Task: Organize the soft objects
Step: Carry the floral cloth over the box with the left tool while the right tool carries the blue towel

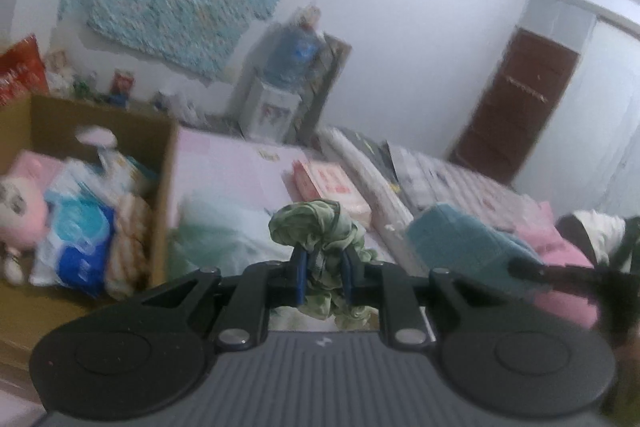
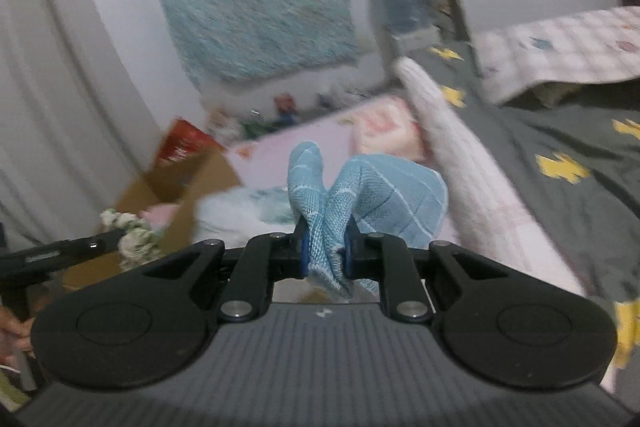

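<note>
Left gripper (image 1: 324,267): fingers clamped on a crumpled green cloth (image 1: 320,227), held above the pink bedsheet (image 1: 236,171)
Right gripper (image 2: 326,251): fingers pinched on a blue knit cloth (image 2: 360,191), lifted over the bed
Cardboard box (image 1: 164,187): at left, open, holding a pink plush toy (image 1: 20,203) and packets

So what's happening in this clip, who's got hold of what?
A person is tidying soft things off a bed with a handheld gripper in each hand. The left gripper is shut on a crumpled green cloth, held up above the bed. The right gripper is shut on a blue woven cloth, also lifted clear. A cardboard box beside the bed already holds a pink plush toy and some packets. Neither cloth is in the box yet.
</note>
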`<action>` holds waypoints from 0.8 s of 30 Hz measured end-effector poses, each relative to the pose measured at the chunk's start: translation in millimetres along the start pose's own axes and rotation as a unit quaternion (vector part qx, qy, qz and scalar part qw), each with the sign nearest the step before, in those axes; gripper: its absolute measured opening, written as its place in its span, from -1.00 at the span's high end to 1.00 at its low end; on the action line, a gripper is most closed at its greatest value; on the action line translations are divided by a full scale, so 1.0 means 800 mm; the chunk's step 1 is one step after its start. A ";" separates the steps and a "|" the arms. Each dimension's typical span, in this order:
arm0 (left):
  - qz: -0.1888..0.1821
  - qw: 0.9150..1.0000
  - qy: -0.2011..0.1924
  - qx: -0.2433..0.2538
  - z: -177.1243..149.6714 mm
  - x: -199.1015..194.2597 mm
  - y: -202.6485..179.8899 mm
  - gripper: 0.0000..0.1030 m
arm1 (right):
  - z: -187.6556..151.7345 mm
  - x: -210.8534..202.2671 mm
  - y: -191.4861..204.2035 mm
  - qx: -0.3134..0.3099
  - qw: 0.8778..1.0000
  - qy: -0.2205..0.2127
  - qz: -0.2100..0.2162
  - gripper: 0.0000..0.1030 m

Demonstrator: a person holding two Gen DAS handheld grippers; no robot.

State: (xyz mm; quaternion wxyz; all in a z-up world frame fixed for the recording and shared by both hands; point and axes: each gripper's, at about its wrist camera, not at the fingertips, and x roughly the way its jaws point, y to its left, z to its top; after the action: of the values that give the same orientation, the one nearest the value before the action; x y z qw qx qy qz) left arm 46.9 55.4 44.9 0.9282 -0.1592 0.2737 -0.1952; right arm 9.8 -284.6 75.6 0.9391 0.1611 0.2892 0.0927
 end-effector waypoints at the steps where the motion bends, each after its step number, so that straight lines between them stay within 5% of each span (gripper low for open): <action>1: 0.009 1.000 -0.010 -0.002 0.007 -0.010 0.006 0.65 | 0.001 0.003 0.008 0.000 1.000 0.000 0.012 0.74; 7: 0.090 0.995 -0.042 -0.002 0.045 -0.055 0.053 0.65 | 0.019 0.065 0.075 -0.005 0.993 0.018 0.117 0.74; 13: 0.176 0.984 -0.009 0.000 0.067 -0.070 0.119 0.65 | 0.032 0.154 0.186 -0.042 0.978 0.071 0.194 0.74; 24: 0.281 0.952 0.116 0.023 0.055 -0.042 0.240 0.65 | -0.011 0.343 0.396 -0.164 0.944 0.241 0.152 0.74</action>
State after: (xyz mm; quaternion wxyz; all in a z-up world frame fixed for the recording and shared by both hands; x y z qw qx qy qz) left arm 98.8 246.2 17.5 0.9108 -0.0308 0.4087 0.0502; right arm 203.0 86.1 40.6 0.8294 0.0200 0.4597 0.3168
